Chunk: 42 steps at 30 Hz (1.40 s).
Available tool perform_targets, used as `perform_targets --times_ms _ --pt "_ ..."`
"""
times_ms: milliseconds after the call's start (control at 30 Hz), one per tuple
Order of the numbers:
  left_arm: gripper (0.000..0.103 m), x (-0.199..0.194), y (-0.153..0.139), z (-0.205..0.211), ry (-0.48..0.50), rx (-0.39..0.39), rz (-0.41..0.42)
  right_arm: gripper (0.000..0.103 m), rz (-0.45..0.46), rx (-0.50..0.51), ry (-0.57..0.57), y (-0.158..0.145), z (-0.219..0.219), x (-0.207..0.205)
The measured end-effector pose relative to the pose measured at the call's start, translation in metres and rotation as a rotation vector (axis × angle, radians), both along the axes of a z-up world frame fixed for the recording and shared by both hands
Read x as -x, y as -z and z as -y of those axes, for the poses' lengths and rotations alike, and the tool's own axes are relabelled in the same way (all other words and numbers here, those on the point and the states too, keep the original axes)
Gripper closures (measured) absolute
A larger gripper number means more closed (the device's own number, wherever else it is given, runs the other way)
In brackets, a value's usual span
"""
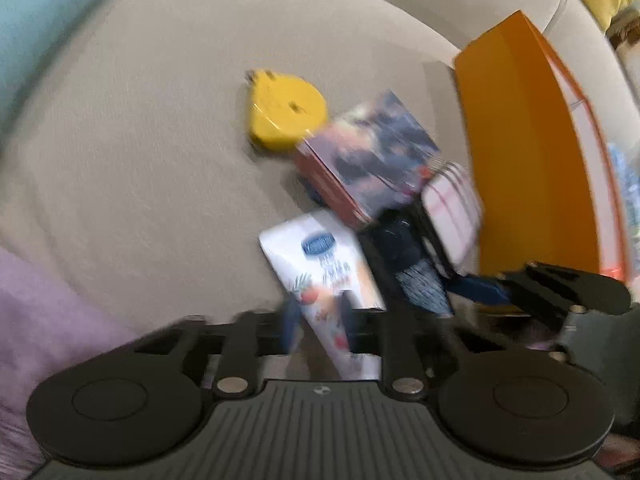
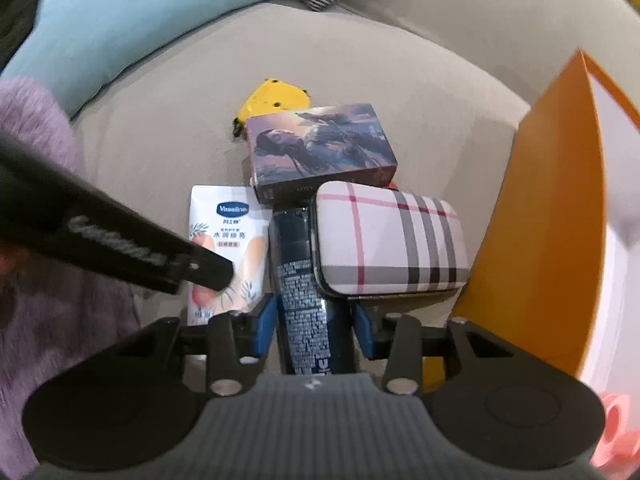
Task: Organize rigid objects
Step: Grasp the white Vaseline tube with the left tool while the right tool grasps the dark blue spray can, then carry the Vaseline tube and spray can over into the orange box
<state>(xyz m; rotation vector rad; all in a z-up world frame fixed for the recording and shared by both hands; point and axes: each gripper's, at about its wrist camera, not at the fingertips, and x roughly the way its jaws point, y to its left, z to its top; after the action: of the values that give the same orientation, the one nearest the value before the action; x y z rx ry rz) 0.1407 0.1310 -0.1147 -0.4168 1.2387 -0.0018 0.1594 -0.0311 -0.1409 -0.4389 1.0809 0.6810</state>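
Observation:
On a beige sofa cushion lie a yellow tape measure point(image 2: 272, 102), a picture-printed box point(image 2: 320, 146), a white Vaseline tube point(image 2: 230, 240), a dark blue can point(image 2: 304, 292) and a plaid case point(image 2: 390, 240). My right gripper point(image 2: 316, 326) is open with its blue pads on either side of the blue can's lower end. My left gripper point(image 1: 318, 320) is open around the bottom of the Vaseline tube point(image 1: 328, 276); the left wrist view is blurred. The tape measure point(image 1: 286, 108), box point(image 1: 372, 156), can point(image 1: 404, 256) and case point(image 1: 452, 216) show there too.
An orange paper bag point(image 2: 560, 216) stands open at the right, also in the left wrist view point(image 1: 528, 152). A blue cushion point(image 2: 132, 20) lies at the back left, a purple fluffy fabric point(image 2: 44, 308) at the left. The left gripper's finger point(image 2: 120, 240) crosses the right wrist view.

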Motion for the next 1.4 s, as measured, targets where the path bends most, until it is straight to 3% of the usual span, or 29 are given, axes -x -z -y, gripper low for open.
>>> perform_targets --times_ms 33,67,133,167,267,300,367,567,700,767,1033,1267,1400 --pt "0.097 -0.001 -0.003 0.000 0.010 -0.058 -0.003 0.061 -0.039 -0.032 0.020 -0.001 0.001 -0.002" --pt "0.097 -0.002 -0.003 -0.002 0.005 -0.063 -0.013 0.062 -0.083 -0.065 0.037 -0.002 0.003 -0.003" --pt "0.092 -0.004 0.002 -0.011 -0.024 0.048 -0.050 0.063 -0.183 -0.132 0.072 0.001 0.004 -0.004" --pt "0.082 -0.005 0.006 -0.013 -0.043 0.077 -0.078 0.063 -0.208 -0.146 0.091 0.003 0.004 -0.003" --pt "0.076 -0.001 0.007 -0.010 -0.059 0.067 -0.103 0.062 -0.204 -0.148 0.115 0.006 0.001 0.002" --pt "0.067 -0.002 0.007 -0.009 -0.055 0.061 -0.105 0.062 -0.204 -0.149 0.119 0.004 0.002 0.004" --pt "0.060 -0.003 0.007 -0.006 -0.034 0.052 -0.120 0.062 -0.210 -0.153 0.118 0.002 0.004 0.005" --pt "0.046 -0.011 0.007 0.021 0.083 -0.080 -0.176 0.062 -0.234 -0.144 0.129 0.004 0.014 0.008" --pt "0.035 -0.012 0.015 0.025 0.116 -0.083 -0.200 0.062 -0.241 -0.136 0.127 0.006 0.017 0.010" --pt "0.034 -0.014 0.024 0.028 0.123 -0.077 -0.213 0.062 -0.243 -0.136 0.125 0.009 0.020 0.012" --pt "0.050 0.000 0.022 0.039 0.111 -0.096 -0.129 0.061 -0.274 -0.174 0.161 0.013 0.033 0.014" --pt "0.084 0.012 0.007 0.027 0.042 -0.014 -0.022 0.059 -0.251 -0.198 0.160 0.007 0.025 0.006" --pt "0.086 0.020 -0.005 0.028 0.045 -0.022 0.073 0.062 -0.242 -0.197 0.159 0.006 0.016 0.002"
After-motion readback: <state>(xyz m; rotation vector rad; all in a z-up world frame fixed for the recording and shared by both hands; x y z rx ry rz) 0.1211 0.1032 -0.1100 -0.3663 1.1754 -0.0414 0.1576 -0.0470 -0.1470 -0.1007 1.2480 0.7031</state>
